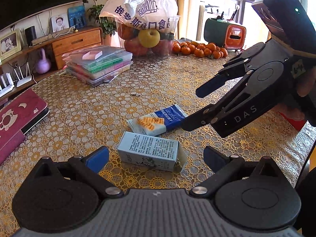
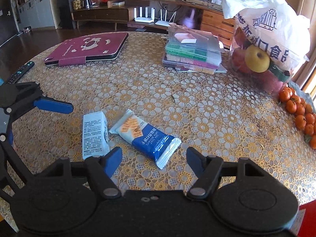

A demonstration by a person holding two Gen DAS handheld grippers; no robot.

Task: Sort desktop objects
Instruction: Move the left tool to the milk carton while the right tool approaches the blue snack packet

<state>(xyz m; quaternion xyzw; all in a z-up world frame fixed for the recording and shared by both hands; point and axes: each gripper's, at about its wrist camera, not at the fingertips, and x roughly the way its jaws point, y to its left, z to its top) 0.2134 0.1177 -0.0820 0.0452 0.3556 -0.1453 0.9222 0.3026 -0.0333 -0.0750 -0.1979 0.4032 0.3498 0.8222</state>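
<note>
Small carton (image 1: 148, 152) lies flat between the wide-open, empty left gripper (image 1: 156, 158); snack packet (image 2: 146, 137) touches it at its 12 o'clock, framed by the open, empty right gripper (image 2: 154, 161), likely for separate pickups.

Both wrist views look low across the table (image 1: 83, 106), sharing its middle.

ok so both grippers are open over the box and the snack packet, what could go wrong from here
The light blue box and the snack packet lie almost touching, so closing the left gripper on the box may nudge or catch the packet.

The right gripper reaches in from the other side toward the same spot; the two could collide.

The box's end flap hangs open, so it may snag or crush when squeezed.
</note>
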